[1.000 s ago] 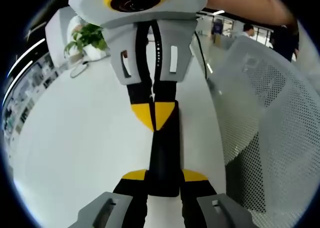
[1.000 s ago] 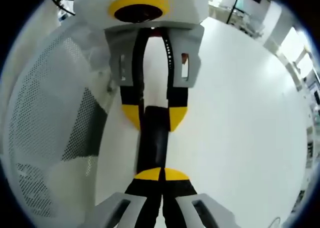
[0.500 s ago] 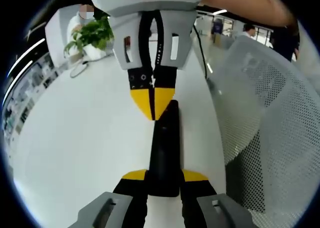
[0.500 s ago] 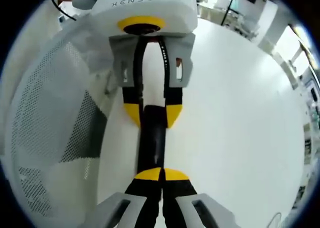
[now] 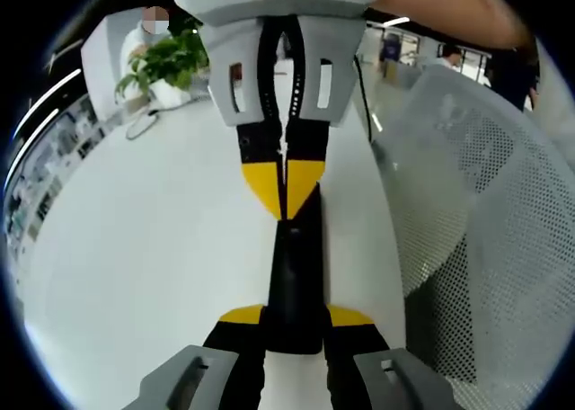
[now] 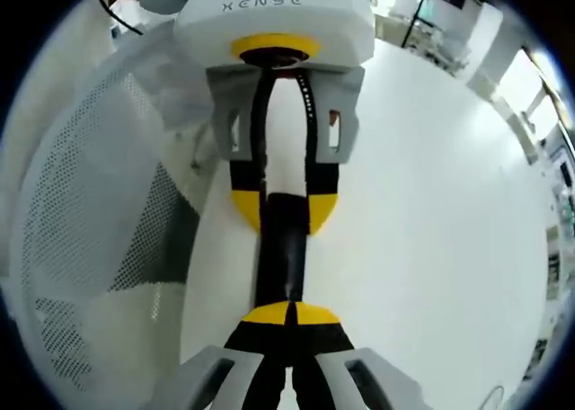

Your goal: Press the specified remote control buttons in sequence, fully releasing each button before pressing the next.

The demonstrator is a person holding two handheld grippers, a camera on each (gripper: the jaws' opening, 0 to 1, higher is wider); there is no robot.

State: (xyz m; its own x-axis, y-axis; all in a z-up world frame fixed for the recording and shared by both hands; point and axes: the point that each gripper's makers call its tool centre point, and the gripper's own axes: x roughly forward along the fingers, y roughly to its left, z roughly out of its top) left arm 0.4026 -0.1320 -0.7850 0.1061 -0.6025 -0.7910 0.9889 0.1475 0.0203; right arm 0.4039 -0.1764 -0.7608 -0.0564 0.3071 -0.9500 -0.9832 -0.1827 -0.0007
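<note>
In the left gripper view, the black remote control (image 5: 292,284) is seen running up the middle of the frame, its near end clamped between the yellow-tipped fingers of the left gripper (image 5: 295,318) at the bottom centre. The right gripper (image 5: 286,199) comes down from the top of that frame with its two yellow tips pressed together — they meet the far end of the remote, though whether a button is depressed cannot be told.

In the right gripper view the same scene is given from the other end: the right gripper (image 6: 289,316) rises from the bottom centre, fingers closed tip to tip with nothing between them, resting at the remote control (image 6: 281,253). The left gripper (image 6: 286,210) is seen at upper centre, its fingers on either side of the remote.

The remote is held over a white surface (image 5: 144,239). A white mesh chair back (image 5: 476,212) stands at the right, and a potted plant (image 5: 166,64) at the upper left.
</note>
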